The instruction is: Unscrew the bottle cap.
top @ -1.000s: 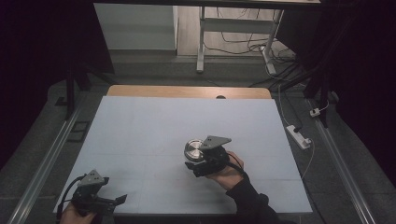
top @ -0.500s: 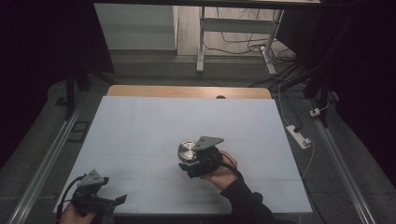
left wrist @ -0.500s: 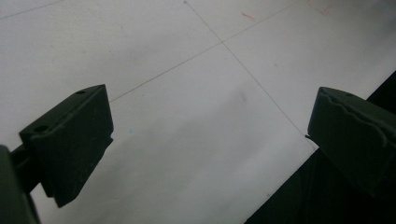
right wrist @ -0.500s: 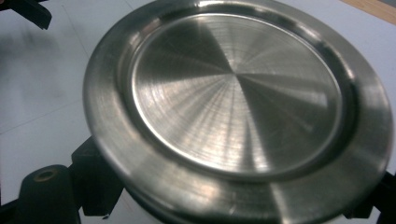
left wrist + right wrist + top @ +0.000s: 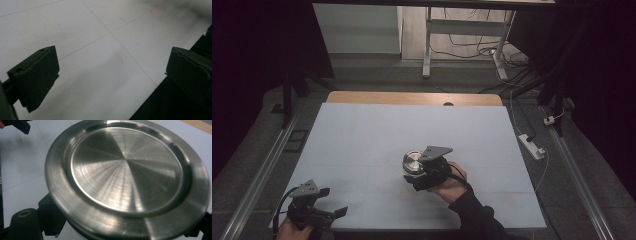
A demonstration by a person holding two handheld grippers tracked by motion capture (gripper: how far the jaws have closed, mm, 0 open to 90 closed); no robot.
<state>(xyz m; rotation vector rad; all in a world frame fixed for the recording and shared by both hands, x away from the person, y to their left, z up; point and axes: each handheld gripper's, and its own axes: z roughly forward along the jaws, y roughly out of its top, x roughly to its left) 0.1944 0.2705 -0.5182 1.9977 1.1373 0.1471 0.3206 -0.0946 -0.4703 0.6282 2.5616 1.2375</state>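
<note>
While my right claw (image 5: 416, 172) pinches the steel disc (image 5: 125, 180) by its rim, flat face up, my left claw (image 5: 112, 75) stays spread.

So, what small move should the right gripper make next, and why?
Probably lower the round steel lid gently onto the pale blue table mat. The right gripper has its fingers at the lid's near rim, while the left gripper waits open at the mat's near corner.
</note>
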